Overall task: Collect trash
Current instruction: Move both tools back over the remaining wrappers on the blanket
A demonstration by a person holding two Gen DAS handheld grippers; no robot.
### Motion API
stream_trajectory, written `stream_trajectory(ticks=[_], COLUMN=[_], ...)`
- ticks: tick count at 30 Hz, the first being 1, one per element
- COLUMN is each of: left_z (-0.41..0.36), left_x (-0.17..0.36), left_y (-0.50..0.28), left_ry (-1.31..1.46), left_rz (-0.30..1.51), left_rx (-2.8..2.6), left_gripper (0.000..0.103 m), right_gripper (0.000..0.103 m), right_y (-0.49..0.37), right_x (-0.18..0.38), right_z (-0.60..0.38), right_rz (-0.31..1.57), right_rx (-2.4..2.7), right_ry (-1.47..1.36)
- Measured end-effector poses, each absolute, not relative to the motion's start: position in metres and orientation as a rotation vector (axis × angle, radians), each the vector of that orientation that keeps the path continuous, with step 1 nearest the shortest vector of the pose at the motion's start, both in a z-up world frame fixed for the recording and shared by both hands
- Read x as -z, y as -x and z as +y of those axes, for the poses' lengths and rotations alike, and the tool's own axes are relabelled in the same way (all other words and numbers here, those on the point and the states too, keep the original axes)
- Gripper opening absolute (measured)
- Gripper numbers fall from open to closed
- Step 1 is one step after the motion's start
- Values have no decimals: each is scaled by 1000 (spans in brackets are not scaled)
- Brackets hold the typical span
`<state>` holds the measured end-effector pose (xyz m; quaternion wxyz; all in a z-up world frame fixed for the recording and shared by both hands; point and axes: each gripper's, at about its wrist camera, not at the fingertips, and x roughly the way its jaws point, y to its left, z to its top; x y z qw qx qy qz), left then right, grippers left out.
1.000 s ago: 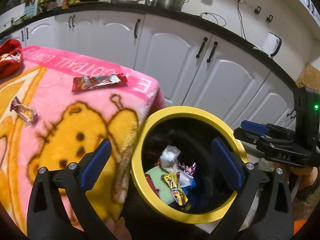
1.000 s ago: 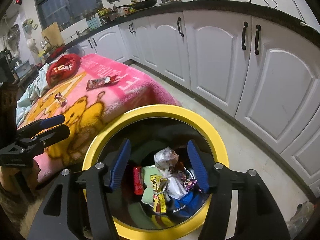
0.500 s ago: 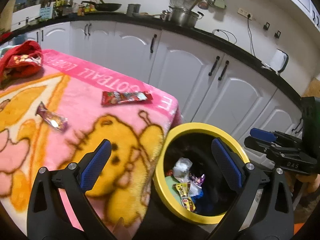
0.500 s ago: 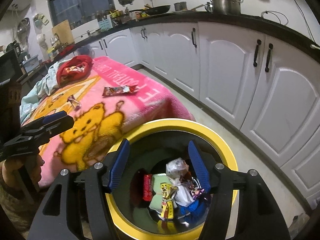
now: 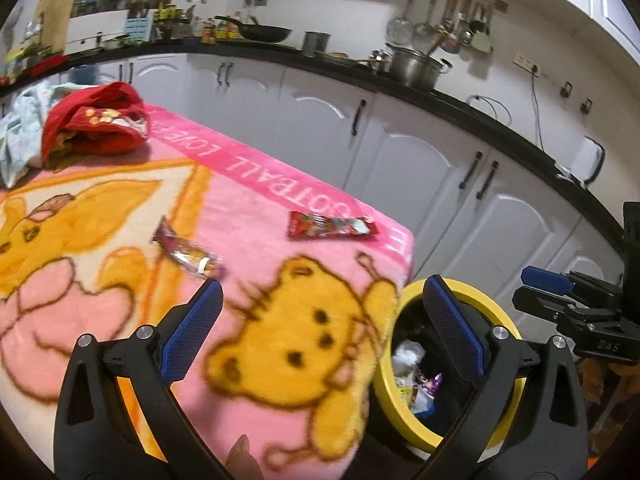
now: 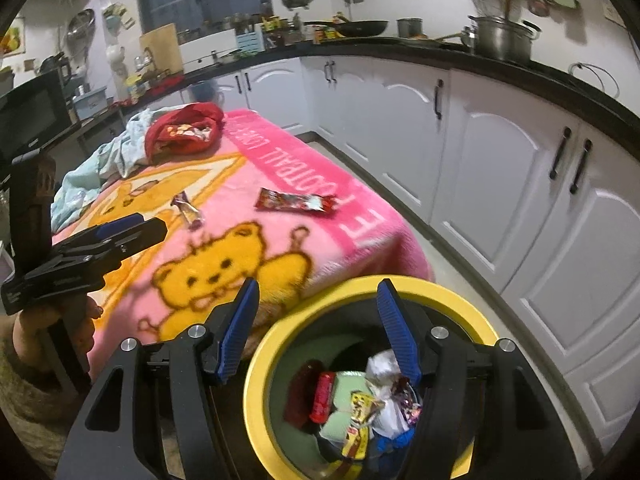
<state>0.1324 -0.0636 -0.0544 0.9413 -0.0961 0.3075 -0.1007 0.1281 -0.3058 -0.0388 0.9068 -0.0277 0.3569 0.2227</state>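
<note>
With both sets of fingers apart and empty, the left gripper (image 5: 316, 320) should drop straight over the shiny wrapper (image 5: 188, 254), then squeeze gently.

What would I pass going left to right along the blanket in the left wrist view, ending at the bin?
Pale blue cloth → red cloth bundle → purple candy wrapper → red snack wrapper → yellow-rimmed bin beside the blanket's corner.

Pink blanket (image 5: 248, 196) – red wrapper (image 5: 332, 226), candy wrapper (image 5: 188, 254), red cloth (image 5: 96, 128).
</note>
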Motion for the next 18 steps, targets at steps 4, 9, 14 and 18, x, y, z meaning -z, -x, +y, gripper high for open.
stream_trajectory(ticks=[4,9,14,18], left_z=[-45,-23,-6,5], left_x=[55,59,64,68], left_y=[-135,-142,-150,-158], left_ry=[218,256,281,295], left_rz=[623,626,636,647], left_rx=[172,128,93,69], left_gripper=[92,92,92,92], right_gripper=[59,59,59,59], right_y=[-139,-156,-180,-198], right_x=[34,35,38,42], right_z=[-287,-265,-247,-234], right_rz=[727,726,732,734], right_rx=[-489,-514,-525,-538], right_ry=[78,111,134,159])
